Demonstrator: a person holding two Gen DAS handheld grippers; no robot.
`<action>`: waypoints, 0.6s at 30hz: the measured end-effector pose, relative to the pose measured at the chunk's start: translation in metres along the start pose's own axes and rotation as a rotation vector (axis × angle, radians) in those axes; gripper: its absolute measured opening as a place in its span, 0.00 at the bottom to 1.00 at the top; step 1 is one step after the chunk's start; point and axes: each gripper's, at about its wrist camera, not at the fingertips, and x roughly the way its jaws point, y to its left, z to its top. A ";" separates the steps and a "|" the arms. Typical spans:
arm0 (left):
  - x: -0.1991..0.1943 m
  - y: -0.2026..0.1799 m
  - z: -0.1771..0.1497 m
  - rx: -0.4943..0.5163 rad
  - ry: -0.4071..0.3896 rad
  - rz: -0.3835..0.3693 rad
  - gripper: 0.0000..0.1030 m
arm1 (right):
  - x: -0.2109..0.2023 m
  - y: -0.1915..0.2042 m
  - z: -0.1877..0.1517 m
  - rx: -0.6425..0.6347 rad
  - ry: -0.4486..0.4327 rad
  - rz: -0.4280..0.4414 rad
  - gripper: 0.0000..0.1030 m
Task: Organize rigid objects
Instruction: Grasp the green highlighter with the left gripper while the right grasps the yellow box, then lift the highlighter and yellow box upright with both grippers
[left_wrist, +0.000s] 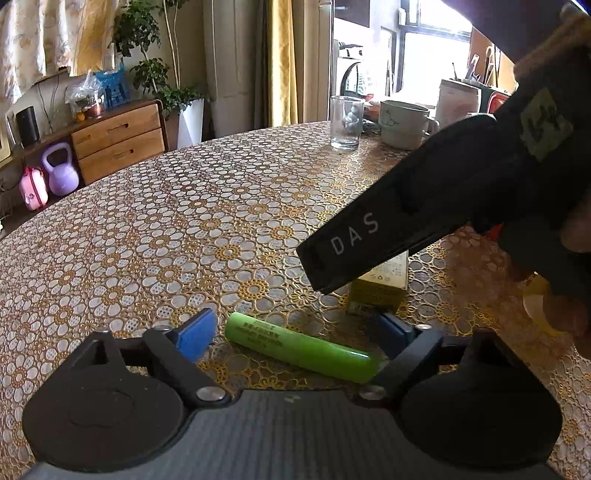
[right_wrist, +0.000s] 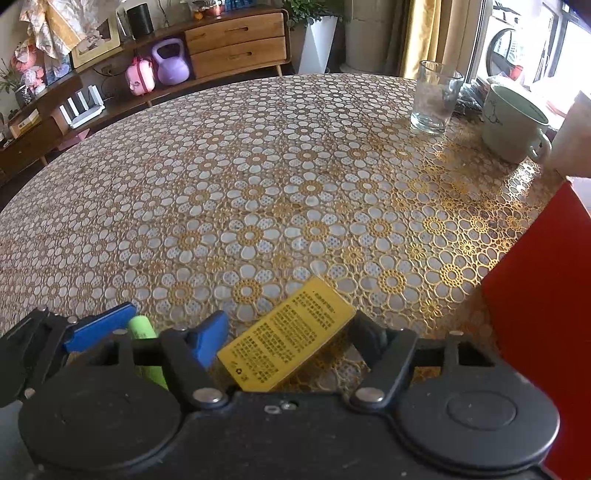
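Lying on the flowered surface (left_wrist: 184, 221), the green tube (left_wrist: 301, 349) sits between the spread, untouching jaws of the left hand-held gripper (left_wrist: 295, 332). Right of the tube, the yellow box (right_wrist: 286, 338) lies between the right hand-held gripper (right_wrist: 291, 338) jaws; contact is unclear, its near end hidden. Beyond the box stand a glass (right_wrist: 434, 98) and mug (right_wrist: 511, 123).

On the table (right_wrist: 258, 177) I see the tube (left_wrist: 301, 347) lying between my left gripper (left_wrist: 295, 334) fingers, the flat box (right_wrist: 286, 338) just right of it between my right gripper (right_wrist: 291, 338) fingers; glass (right_wrist: 436, 98) and mug (right_wrist: 511, 122) stand far behind.
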 end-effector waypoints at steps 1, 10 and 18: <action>-0.001 -0.002 0.000 0.002 0.000 -0.004 0.77 | -0.002 -0.002 -0.001 0.001 -0.001 0.003 0.69; -0.012 -0.018 0.002 -0.001 0.019 0.006 0.34 | -0.014 -0.027 -0.013 0.027 0.002 0.073 0.28; -0.023 -0.021 -0.004 -0.034 0.042 0.009 0.25 | -0.033 -0.032 -0.027 -0.050 -0.048 0.127 0.28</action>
